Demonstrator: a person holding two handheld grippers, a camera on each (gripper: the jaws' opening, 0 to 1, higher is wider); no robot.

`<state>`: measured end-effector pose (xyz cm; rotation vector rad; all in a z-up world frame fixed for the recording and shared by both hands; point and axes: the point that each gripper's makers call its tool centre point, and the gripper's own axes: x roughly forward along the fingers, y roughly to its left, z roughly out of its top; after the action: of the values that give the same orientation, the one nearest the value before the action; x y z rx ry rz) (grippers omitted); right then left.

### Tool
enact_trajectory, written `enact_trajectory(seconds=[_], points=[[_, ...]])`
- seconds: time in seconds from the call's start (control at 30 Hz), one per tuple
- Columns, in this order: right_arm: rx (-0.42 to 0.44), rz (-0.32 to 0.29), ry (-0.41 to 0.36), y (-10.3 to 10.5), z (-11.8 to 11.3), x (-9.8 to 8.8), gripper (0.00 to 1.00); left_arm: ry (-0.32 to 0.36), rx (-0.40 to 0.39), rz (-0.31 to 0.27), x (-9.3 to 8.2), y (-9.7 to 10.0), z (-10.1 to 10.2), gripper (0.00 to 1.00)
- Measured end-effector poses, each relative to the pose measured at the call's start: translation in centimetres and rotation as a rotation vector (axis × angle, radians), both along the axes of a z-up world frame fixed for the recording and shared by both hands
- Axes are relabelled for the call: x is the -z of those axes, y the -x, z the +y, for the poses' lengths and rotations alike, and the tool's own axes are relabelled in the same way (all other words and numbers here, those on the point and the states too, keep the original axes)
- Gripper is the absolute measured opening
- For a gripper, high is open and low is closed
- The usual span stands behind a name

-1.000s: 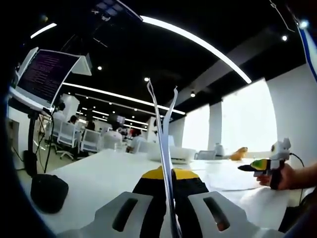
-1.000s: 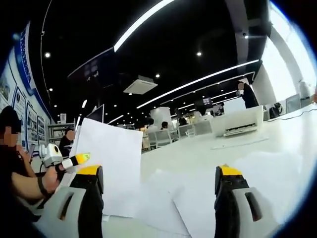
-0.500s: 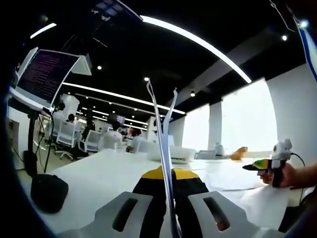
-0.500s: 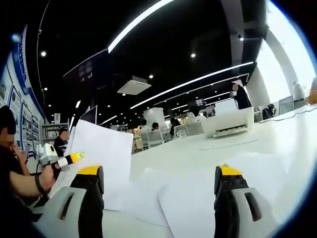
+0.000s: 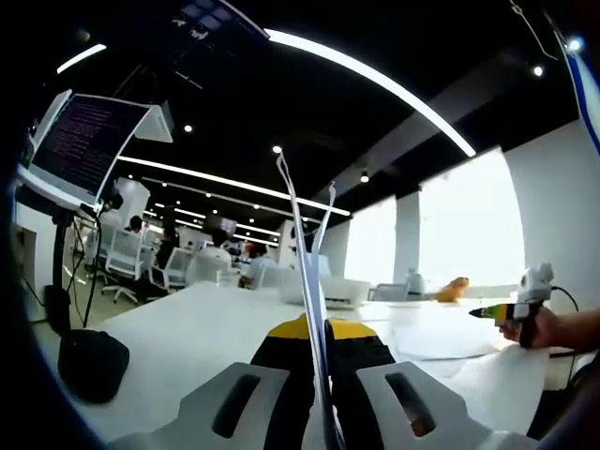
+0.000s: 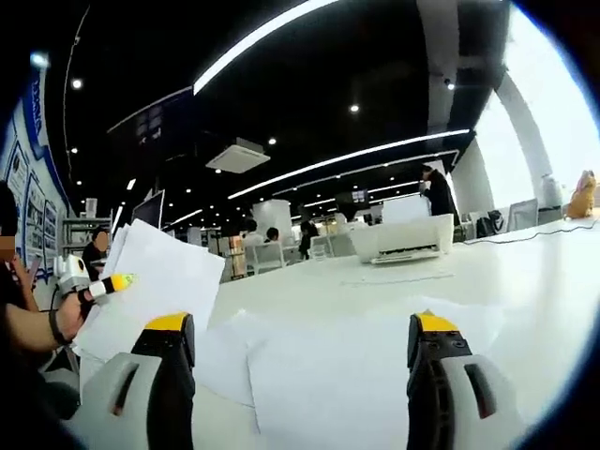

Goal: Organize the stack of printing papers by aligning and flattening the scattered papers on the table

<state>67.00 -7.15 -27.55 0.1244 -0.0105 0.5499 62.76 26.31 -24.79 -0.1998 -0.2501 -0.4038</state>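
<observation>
The left gripper (image 5: pixel 317 352) is clamped on a small sheaf of printing papers (image 5: pixel 305 234), which stand edge-on between its yellow-tipped jaws and fan apart slightly at the top; the right gripper view shows the same sheaf (image 6: pixel 150 281) from its flat side, lifted clear of the worktop (image 6: pixel 375 281) in the left gripper (image 6: pixel 114 281). Holding the sheets upright like this probably lets their lower edges be tapped square on the surface before they are laid flat, which fits the aligning part of the task. The right gripper (image 6: pixel 300 347) has its jaws spread wide with nothing between them, hovering low over loose sheets (image 6: pixel 319 366) that lie overlapping and askew on the worktop just ahead of it; it seems poised to slide onto or pinch one of these next. In the left gripper view the right gripper (image 5: pixel 511 311) shows off to the side, held in a hand (image 5: pixel 544 328) above more loose sheets (image 5: pixel 497 380) spread across the white worktop (image 5: pixel 187 337). Much of the paper is still scattered, so the task looks to be at an early gathering stage. A dark rounded object (image 5: pixel 89 364) sits near the worktop's edge, well apart from the papers, and a white printer (image 6: pixel 403 239) stands farther back, neither in the way.
</observation>
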Motion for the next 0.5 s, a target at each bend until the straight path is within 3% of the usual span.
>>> enact_trajectory(seconds=[0.3,0.5], points=[[0.045,0.020,0.022,-1.0,-2.7,0.5,0.90,-0.002,-0.002,-0.001,0.0,0.0,0.0,0.07],[0.089,0.036,-0.018,-2.0,-5.1,0.6,0.89,-0.007,-0.003,-0.001,0.0,0.0,0.0,0.07]])
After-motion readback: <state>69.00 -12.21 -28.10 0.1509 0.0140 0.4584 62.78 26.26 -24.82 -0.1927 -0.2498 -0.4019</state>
